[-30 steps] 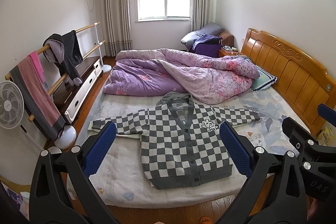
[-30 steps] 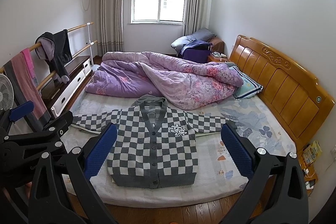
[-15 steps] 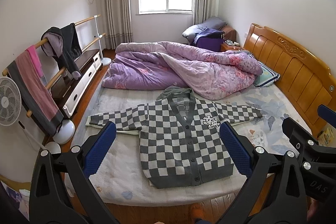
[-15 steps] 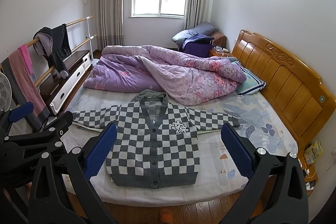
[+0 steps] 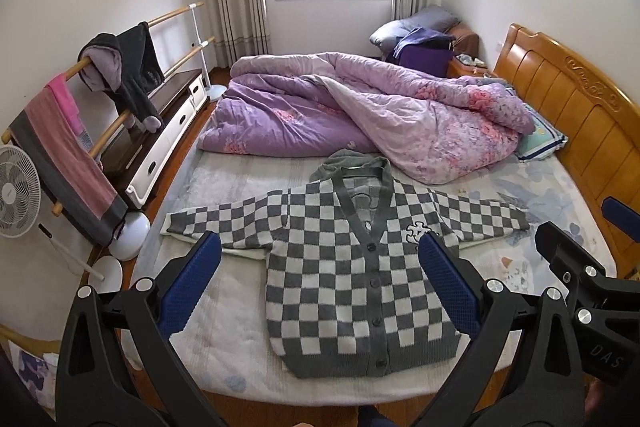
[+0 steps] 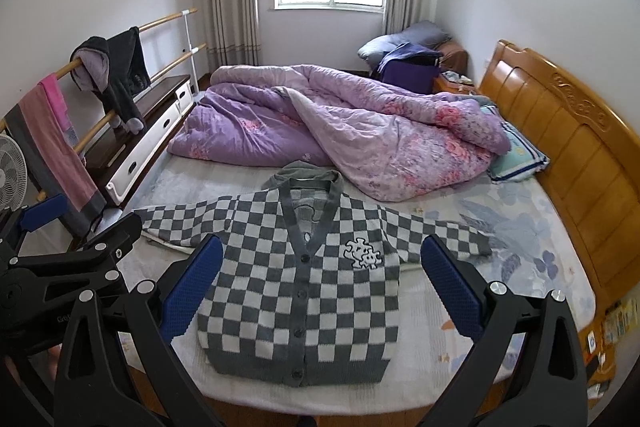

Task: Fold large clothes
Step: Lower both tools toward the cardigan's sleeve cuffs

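1. Checked cardigan [image 5: 360, 291] is lying flat, front up and buttoned, on the bed [image 5: 224, 311], in the lower centre of the frame. Both sleeves are stretching out sideways; the hem is sitting near the bed's near edge.
2. Same cardigan [image 6: 304, 291] in the right wrist view is sitting lower centre, with a white patch on the chest right of the button line.
3. Left tongs [image 5: 320, 291] are hanging spread wide over the near edge of the bed, holding nothing. The blue pads [image 5: 192, 287] are framing the cardigan's body on either side in the picture; whether they are touching cloth is not clear.
4. Right tongs [image 6: 322, 287] are likewise standing wide apart and gripping nothing, blue pads [image 6: 452, 291] at lower left and lower right of the frame.
5. Each tool is showing up in the other's view: the right tongs at the right edge of the left wrist view, the left tongs at the left edge of the right wrist view.
6. Purple quilt [image 5: 360, 115] is lying bunched across the middle of the frame, beyond the cardigan's collar, its edge just beside the hood.
7. Wooden headboard [image 5: 572, 115] is running along the right side.
8. Clothes rail [image 5: 120, 75] with hanging garments is standing at left; a fan [image 5: 16, 191] is sitting at the far left edge.
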Available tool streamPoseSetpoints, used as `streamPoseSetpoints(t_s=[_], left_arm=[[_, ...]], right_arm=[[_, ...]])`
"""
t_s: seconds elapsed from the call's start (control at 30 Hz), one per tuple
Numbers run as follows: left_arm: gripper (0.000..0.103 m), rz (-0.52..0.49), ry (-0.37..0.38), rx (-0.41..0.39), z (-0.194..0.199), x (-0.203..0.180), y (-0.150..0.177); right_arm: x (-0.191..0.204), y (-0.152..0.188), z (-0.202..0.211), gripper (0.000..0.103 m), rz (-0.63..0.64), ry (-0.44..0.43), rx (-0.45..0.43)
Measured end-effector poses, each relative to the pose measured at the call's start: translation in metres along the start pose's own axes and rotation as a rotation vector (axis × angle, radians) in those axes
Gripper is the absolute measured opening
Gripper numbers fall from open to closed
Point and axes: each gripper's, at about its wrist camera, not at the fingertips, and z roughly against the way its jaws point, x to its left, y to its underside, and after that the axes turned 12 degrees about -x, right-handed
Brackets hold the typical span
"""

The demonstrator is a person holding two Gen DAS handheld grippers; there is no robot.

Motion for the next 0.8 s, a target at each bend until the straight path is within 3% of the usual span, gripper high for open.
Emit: streamPoseSetpoints(t_s=[0.2, 0.37, 0.63, 0.8], left_arm=[[0.098, 0.033, -0.021, 0.047, -0.072, -0.007, -0.022], [0.098, 0.075, -0.027, 0.12, -0.126, 0.009, -0.024], [0.098, 0.133, -0.044, 0.165, -0.196, 0.061, 0.001], [0.098, 0.084, -0.02, 0.241, -0.25, 0.103, 0.025]], right_arm=[[-0.011, -0.024, -0.072, 0.096, 0.042, -0.058, 0.044], [-0.002, -0.028, -0.122, 0.096, 0.062, -0.102, 0.105], [0.046, -0.014, -0.198, 0.096, 0.111, -0.121, 0.214], [0.085, 0.003, -0.249, 0.096, 0.122, -0.081, 0.287]])
